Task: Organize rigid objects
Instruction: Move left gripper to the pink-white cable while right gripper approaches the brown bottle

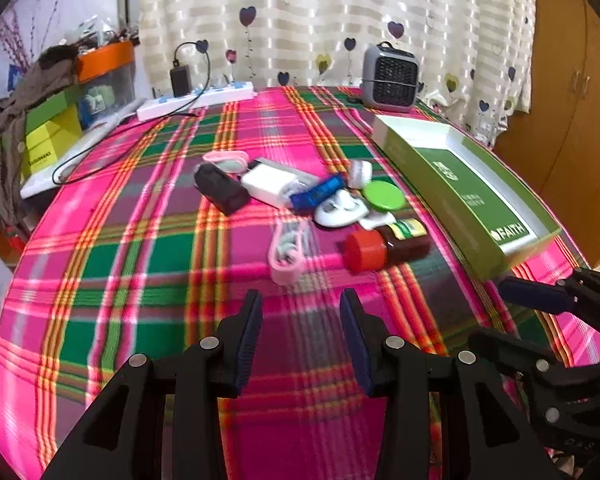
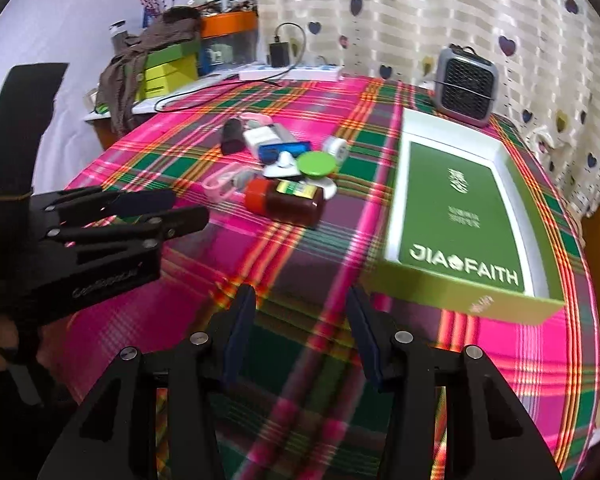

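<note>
My left gripper [image 1: 300,320] and right gripper [image 2: 300,312] both hang with fingers apart and empty over the plaid cloth [image 1: 140,272], well short of the clutter heaped just left of the green box [image 2: 456,208], which lies open and bare. The red-capped jar [image 1: 384,248] lies on its side at the near edge of that heap, nearest the box's front corner and ahead of my left fingers. I judge it stiff, fairly heavy, smooth and apt to roll, so I would clamp across its belly, not the cap.
</note>
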`<state>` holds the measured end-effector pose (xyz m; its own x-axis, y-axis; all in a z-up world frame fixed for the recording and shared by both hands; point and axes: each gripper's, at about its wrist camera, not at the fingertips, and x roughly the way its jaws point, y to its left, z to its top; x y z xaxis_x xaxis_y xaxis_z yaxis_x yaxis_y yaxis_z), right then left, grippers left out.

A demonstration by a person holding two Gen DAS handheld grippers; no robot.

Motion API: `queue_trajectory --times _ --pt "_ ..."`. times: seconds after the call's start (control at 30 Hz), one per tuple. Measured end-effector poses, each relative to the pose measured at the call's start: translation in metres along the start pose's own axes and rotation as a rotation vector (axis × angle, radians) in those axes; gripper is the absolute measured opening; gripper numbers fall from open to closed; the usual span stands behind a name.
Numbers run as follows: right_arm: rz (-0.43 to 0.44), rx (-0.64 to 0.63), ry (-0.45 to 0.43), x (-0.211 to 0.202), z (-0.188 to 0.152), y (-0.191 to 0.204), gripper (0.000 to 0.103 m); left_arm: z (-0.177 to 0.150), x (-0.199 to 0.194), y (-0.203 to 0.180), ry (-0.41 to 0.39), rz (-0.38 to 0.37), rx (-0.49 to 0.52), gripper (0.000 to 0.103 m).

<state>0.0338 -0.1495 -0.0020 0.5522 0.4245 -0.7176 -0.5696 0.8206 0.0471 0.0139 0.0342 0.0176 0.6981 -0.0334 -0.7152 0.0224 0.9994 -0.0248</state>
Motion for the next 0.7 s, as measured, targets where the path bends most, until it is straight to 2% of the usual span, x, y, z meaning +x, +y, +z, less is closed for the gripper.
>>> queue_trajectory --times 0.23,0.7 --pt "0.008 -0.03 -0.017 0.003 0.014 0.006 0.048 0.017 0.017 0.012 0.016 -0.006 -0.005 0.039" --pt "0.018 -0.074 -0.011 0.018 0.038 0.006 0.048 0.033 0.043 0.008 0.047 -0.011 0.024 0.039"
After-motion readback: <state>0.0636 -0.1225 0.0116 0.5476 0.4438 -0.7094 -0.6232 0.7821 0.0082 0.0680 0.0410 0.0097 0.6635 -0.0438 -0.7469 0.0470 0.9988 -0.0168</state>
